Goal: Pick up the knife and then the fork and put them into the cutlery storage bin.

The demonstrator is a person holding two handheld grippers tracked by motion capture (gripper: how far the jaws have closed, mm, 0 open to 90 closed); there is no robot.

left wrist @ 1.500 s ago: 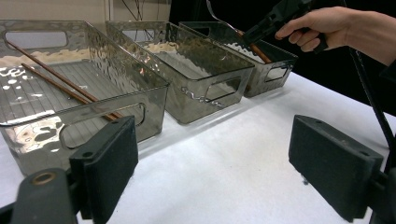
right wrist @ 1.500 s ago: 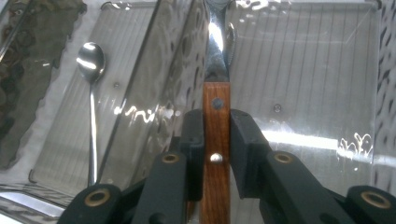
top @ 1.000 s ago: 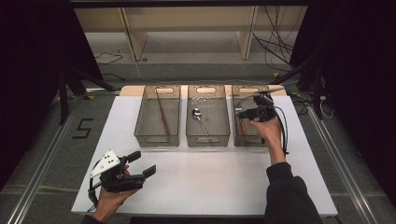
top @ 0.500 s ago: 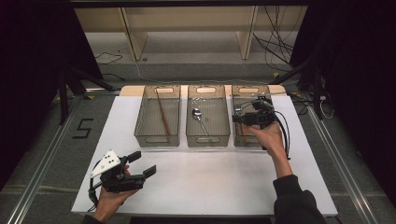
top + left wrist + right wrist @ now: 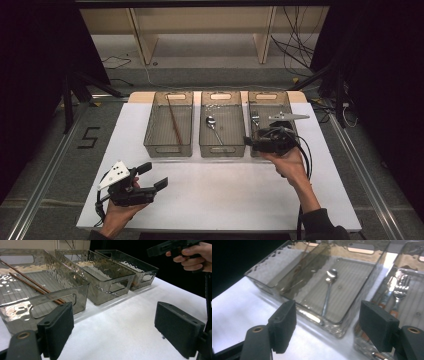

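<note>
Now right hand-held gripper point(image 5: 250, 141) wide open, empty, over fork point(image 5: 398, 291) bin point(image 5: 292, 112); left hand-held gripper point(image 5: 156, 176) likewise agape, empty.

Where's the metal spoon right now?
The metal spoon lies in the middle clear plastic bin in the high view, between the chopsticks bin and the fork bin, ahead of the open right gripper.

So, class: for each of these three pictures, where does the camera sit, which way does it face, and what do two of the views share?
High view: above the person's side of the table, looking forward and down on three bins; both forearms enter from below.
Left gripper view: rides the left gripper, facing the chopsticks bin; its black jaws stand apart, right hand beyond.
Right gripper view: rides the right gripper, facing the spoon and fork.
Shared: the spoon's bin.
</note>
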